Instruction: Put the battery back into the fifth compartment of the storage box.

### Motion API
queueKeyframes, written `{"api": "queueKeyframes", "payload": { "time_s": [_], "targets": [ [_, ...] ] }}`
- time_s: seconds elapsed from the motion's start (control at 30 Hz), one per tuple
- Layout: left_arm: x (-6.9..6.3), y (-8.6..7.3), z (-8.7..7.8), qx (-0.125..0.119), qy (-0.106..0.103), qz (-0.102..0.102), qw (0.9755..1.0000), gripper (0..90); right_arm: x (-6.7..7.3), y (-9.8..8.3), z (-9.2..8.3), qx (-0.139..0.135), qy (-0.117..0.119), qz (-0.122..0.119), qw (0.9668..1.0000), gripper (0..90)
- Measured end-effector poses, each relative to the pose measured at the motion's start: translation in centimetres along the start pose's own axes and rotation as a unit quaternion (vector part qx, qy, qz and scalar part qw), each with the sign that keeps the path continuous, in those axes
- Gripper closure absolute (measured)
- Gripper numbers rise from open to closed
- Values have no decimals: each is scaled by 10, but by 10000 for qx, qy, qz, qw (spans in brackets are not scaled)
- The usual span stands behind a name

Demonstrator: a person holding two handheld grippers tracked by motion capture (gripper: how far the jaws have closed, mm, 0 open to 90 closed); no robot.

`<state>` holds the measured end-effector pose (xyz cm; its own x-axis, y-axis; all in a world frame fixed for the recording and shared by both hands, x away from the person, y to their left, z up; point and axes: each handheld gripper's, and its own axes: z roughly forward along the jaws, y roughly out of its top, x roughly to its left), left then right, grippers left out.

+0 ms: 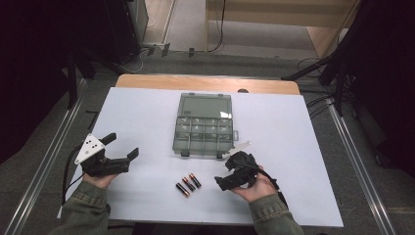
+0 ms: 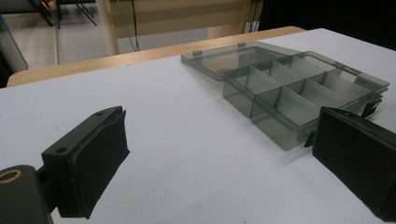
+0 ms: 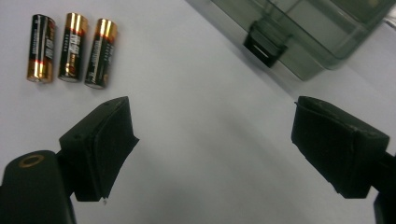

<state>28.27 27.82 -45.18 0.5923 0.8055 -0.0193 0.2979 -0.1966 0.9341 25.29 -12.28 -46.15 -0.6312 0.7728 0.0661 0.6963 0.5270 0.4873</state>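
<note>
While my right hand-held gripper (image 1: 234,172) hangs wide and empty, I approach three black-and-copper cylindrical batteries (image 3: 71,49); next, straddle one.

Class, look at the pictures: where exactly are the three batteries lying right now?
In the high view, the three batteries lie side by side on the white table, in front of the open box, just left of the right gripper.
</note>
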Motion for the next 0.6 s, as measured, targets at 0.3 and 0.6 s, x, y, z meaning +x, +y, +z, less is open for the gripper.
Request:
{"api": "queueKeyframes", "payload": {
  "time_s": [0.3, 0.6],
  "targets": [
    [0, 0, 2, -3, -4, -23, 10000, 36, 21, 21, 14, 131, 114, -166, 9997, 137],
    [2, 0, 2, -47, -54, -100, 9999, 36, 36, 36, 28, 365, 233, -180, 9989, 149]
  ]
}}
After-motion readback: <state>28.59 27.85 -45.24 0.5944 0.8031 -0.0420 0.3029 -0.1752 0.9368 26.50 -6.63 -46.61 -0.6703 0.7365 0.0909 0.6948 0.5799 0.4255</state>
